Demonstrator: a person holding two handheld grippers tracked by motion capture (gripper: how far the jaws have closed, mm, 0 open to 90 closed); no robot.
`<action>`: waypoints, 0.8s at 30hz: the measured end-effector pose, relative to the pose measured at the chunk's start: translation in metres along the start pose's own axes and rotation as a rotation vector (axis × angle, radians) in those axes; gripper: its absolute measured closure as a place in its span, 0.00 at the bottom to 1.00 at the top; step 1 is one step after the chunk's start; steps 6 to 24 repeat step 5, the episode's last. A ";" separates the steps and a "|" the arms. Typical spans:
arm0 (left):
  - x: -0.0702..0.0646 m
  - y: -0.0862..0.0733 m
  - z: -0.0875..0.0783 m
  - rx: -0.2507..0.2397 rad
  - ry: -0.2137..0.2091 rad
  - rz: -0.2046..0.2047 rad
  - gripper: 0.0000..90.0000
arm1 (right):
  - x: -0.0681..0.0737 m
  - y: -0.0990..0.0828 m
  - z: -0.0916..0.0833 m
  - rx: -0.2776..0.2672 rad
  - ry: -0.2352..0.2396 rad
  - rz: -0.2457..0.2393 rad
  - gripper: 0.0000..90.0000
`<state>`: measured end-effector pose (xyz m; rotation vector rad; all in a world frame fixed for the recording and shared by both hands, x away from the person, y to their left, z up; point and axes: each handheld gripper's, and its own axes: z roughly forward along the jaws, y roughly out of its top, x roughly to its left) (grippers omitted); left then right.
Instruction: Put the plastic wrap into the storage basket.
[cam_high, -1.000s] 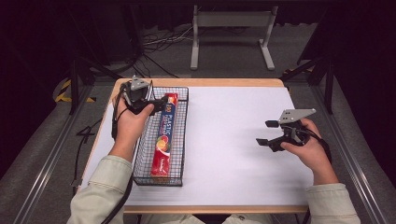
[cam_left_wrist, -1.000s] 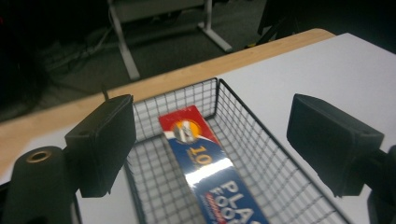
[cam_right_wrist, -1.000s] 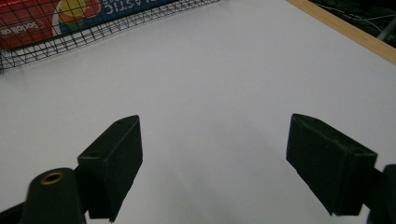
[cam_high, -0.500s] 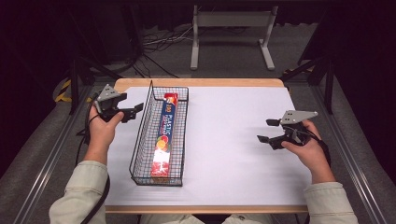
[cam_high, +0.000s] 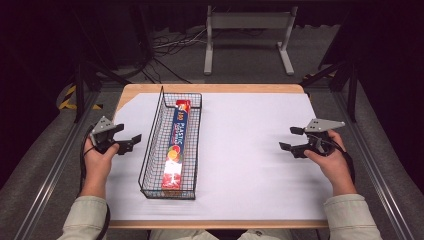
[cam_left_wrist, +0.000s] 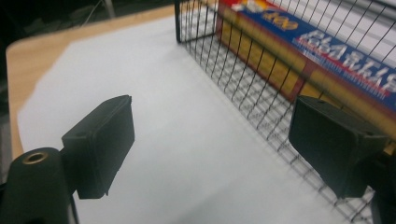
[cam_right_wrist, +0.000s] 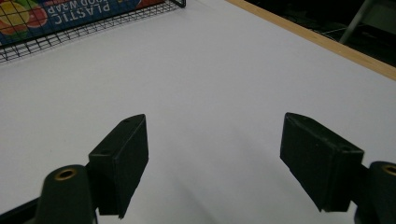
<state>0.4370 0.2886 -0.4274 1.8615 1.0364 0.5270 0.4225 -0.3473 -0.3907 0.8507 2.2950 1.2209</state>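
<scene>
Since the earlier frames, the left claw (cam_high: 124, 141) has pulled away from the far end of the wire basket (cam_high: 150, 145), where it hovered over the box of plastic wrap (cam_high: 176, 145), and come back toward the person and down along the basket's left side; the right claw (cam_high: 291, 140) has barely shifted.

Nearest the camera, the person's two light-coloured sleeves (cam_high: 82, 220) come in from the bottom edge. Just beyond them each hand grips its tool: the left hand (cam_high: 97, 160) at the left edge of the white sheet (cam_high: 250, 150), the right hand (cam_high: 332, 160) near the sheet's right edge, well apart from each other.

The left claw stands spread, having just opened wider, with nothing between its black pads; in the left gripper view its pads (cam_left_wrist: 100, 144) frame bare white sheet and the basket's wire wall (cam_left_wrist: 243, 74) just beside the right pad. The right claw is spread wide too and holds nothing, its pads (cam_right_wrist: 121, 158) over bare sheet.

Between the hands, nearer the left one, the basket lies lengthwise on the surface (cam_high: 220, 88). Inside it the long blue and red box lies flat along the basket's floor, reaching from its near end almost to its far end. Beyond the surface a grey metal stand (cam_high: 247, 30) sits on the dark floor.
</scene>
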 end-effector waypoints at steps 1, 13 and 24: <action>0.000 -0.004 -0.001 -0.003 -0.003 -0.013 0.16 | 0.000 0.000 0.000 -0.001 -0.002 0.002 0.27; 0.002 -0.003 -0.005 0.003 0.009 -0.019 0.14 | -0.001 -0.001 0.002 0.001 -0.009 0.002 0.27; 0.002 -0.003 -0.005 0.003 0.009 -0.019 0.14 | -0.001 -0.001 0.002 0.001 -0.009 0.002 0.27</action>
